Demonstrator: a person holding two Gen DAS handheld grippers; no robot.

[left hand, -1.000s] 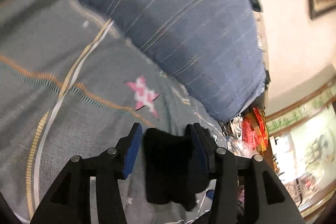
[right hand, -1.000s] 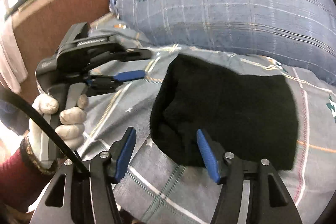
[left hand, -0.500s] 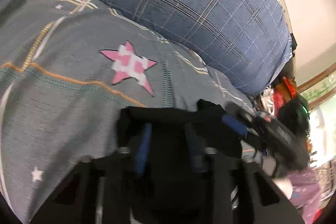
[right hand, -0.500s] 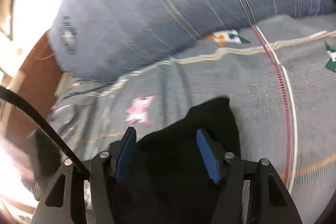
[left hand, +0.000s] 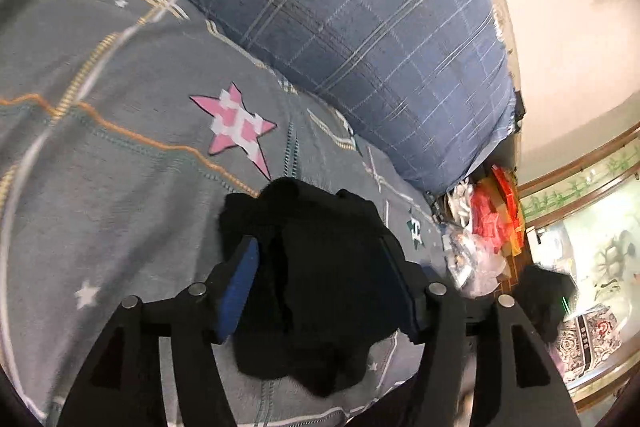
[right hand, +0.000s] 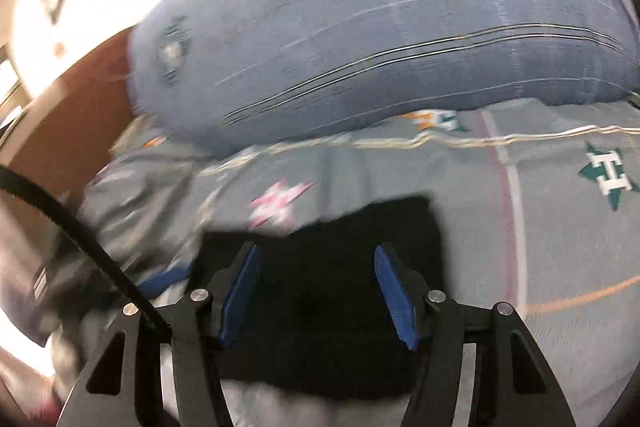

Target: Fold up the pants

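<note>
The black pants (left hand: pixel 320 267) lie bunched on the grey patterned bedsheet (left hand: pixel 120 147), between and under my left gripper (left hand: pixel 320 275). Its blue-padded jaws stand wide apart with the cloth bulging between them; I see no pinch. In the right wrist view the pants (right hand: pixel 340 267) lie as a flat dark folded patch under my right gripper (right hand: pixel 318 275), whose jaws are open above the cloth. The left gripper's blue pad (right hand: pixel 168 281) shows blurred at the pants' left edge.
A large blue plaid pillow (left hand: pixel 340 27) fills the far side of the bed, also in the right wrist view (right hand: pixel 400 27). Plastic bags and red packets (left hand: pixel 488 219) sit off the bed's right end. A brown headboard (right hand: pixel 72 107) stands at the left.
The left gripper, shut on the black cloth a second ago, now has its jaws wide apart over the bunched pants. The right gripper swung over the pants and stays open.
</note>
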